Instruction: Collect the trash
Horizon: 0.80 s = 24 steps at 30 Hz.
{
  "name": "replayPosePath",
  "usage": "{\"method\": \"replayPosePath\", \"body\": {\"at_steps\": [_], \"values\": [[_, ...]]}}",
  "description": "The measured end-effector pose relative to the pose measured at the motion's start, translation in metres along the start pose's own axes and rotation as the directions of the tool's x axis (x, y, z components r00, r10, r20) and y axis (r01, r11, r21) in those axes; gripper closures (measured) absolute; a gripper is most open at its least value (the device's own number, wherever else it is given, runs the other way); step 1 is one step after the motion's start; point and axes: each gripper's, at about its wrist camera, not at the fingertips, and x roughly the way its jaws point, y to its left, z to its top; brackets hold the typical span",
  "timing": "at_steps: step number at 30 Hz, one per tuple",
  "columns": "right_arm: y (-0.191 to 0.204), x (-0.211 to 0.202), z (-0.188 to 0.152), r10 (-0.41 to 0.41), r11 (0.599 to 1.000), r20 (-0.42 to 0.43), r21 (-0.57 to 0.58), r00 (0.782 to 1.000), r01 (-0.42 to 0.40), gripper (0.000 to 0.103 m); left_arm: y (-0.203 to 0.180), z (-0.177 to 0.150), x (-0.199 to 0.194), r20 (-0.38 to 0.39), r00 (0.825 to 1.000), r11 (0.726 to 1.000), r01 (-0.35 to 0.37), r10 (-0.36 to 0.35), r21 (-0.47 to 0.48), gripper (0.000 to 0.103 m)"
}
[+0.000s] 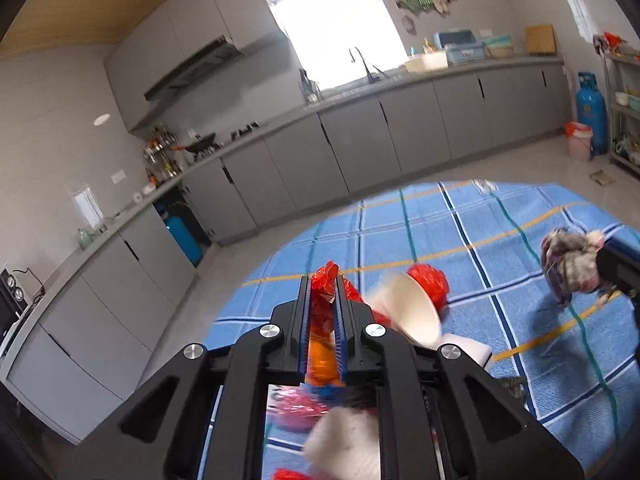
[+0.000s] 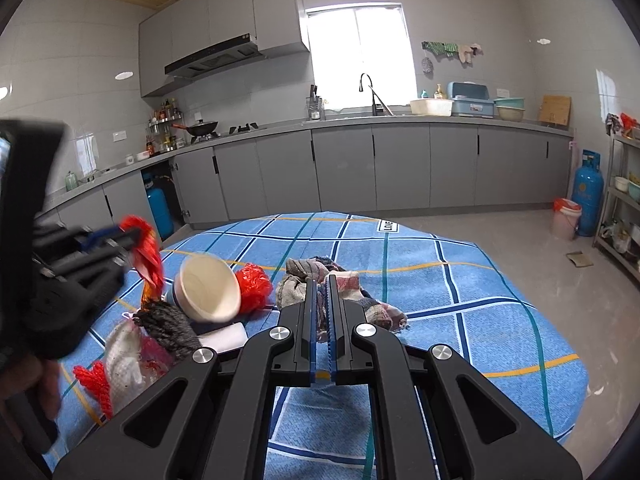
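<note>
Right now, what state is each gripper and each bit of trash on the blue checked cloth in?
Left gripper: shut on the red plastic wrapper.
Right gripper: shut on the crumpled plaid rag.
White paper cup: tipped on its side.
Red plastic bag: crumpled, lying loose.

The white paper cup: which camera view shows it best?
The right wrist view: the white paper cup lies on its side, open mouth and rim sharp, on the blue checked cloth. In the left wrist view it is blurred, beside the left claw.

wrapper (image 1: 324, 288): glossy red plastic, I'd say
bowl (image 2: 210, 288), beside wrapper: smooth, matt
tablecloth (image 2: 440, 280): woven checked cloth
</note>
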Motion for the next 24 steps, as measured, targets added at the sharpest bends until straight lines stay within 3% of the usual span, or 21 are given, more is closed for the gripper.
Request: {"method": "replayPosePath", "body": {"at_steps": [11,24], "values": [[0.027,-0.019,0.005,0.037,0.998,0.033,-0.049,0.999,-0.035,0.098,0.066,-0.004,-0.056,0.093,0.993,0.994,-0.069,0.077,-0.085,0.094],[0.083,-0.029,0.018,0.132,0.982,0.061,-0.140,0.989,-0.123,0.098,0.128,-0.030,-0.079,0.086,0.978,0.972,-0.175,0.191,-0.159,0.094]]}}
